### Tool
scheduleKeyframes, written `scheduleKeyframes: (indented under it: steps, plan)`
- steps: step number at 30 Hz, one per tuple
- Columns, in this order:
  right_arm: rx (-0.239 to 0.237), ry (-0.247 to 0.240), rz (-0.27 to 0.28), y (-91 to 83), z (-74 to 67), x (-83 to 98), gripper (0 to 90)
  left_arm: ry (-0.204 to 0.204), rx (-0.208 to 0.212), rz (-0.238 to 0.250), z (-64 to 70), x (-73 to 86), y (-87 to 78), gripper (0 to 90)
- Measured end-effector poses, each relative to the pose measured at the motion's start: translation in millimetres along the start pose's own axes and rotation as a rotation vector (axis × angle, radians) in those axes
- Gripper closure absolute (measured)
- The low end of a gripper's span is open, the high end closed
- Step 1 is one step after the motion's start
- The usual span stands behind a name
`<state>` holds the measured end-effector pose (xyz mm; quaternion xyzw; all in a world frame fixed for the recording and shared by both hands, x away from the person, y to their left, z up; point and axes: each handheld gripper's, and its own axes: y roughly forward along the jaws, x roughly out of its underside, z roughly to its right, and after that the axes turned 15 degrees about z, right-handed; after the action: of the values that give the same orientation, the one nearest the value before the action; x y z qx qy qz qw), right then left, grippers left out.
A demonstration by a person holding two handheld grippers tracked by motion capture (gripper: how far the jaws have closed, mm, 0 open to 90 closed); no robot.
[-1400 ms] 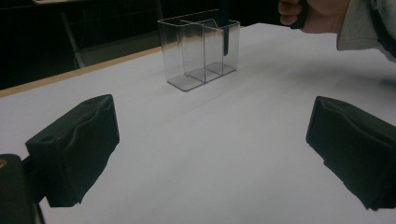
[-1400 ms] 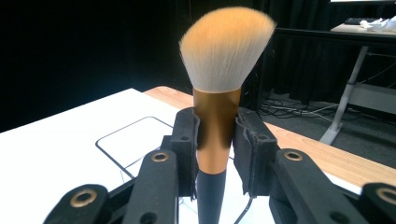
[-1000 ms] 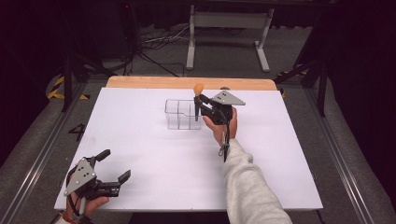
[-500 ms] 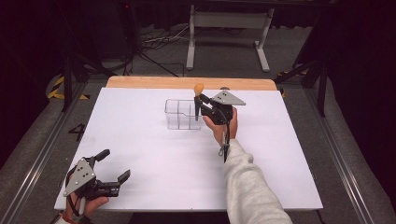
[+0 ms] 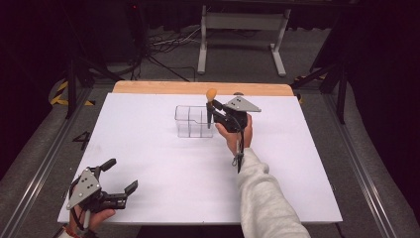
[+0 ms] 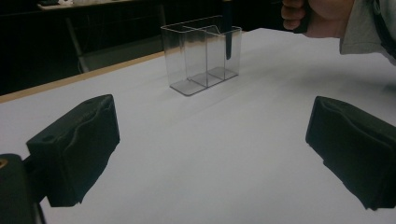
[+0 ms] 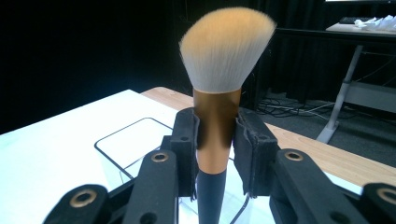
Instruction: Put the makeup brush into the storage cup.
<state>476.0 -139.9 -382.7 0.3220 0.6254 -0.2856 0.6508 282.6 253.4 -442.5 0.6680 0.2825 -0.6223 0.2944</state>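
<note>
Right claw: I see my right claw at the far middle of the table. Its two pads are pressed tight on the gold part of a makeup brush.
Brush: it stands straight up. The soft fluffy tip is on top. The dark handle points down into the clear box.
Clear box: it is see-through and has walls inside that split it into parts. In the left gripper view I see the dark handle inside the end part nearest my right hand. I cannot tell if the handle touches the bottom.
Left claw: my left claw is at the near left corner of the table, well apart from the box. Its jaws are wide and hold nothing.
Table: it is white, with a wood strip along the far edge.
</note>
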Motion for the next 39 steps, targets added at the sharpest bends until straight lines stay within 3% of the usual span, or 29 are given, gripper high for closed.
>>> scheduleKeyframes:
  steps: [2, 4, 10, 15, 20, 31, 39]
  plan:
    - [0.006, -0.003, 0.000, -0.3, -0.7, -0.3, 68.4, -0.002, -0.001, 0.000, -0.1, -0.1, -0.2, 3.6]
    - [0.014, -0.004, 0.003, -0.6, -0.9, -1.1, 55.7, -0.001, 0.002, 0.000, 0.1, 0.0, 0.0, 3.6]
    - [0.017, -0.021, 0.024, -3.3, -2.0, -6.1, 38.4, 0.002, 0.004, 0.002, 0.4, -0.7, -0.6, 3.6]
    - [0.014, -0.047, 0.008, -3.2, -3.4, -8.6, 34.3, 0.006, 0.008, 0.001, 0.6, -0.8, -0.3, 3.6]
    - [0.011, -0.043, 0.021, -7.5, -2.7, -14.2, 29.4, 0.006, 0.007, -0.001, 0.5, -0.8, -0.2, 3.6]
    - [0.053, -0.075, 0.015, -17.9, -4.0, -25.7, 16.1, 0.010, 0.013, -0.008, 2.0, -1.1, 0.4, 3.5]
    - [0.056, -0.100, -0.005, -24.0, -5.1, -29.3, 13.7, 0.010, 0.014, -0.013, 2.0, -0.6, 0.6, 3.5]
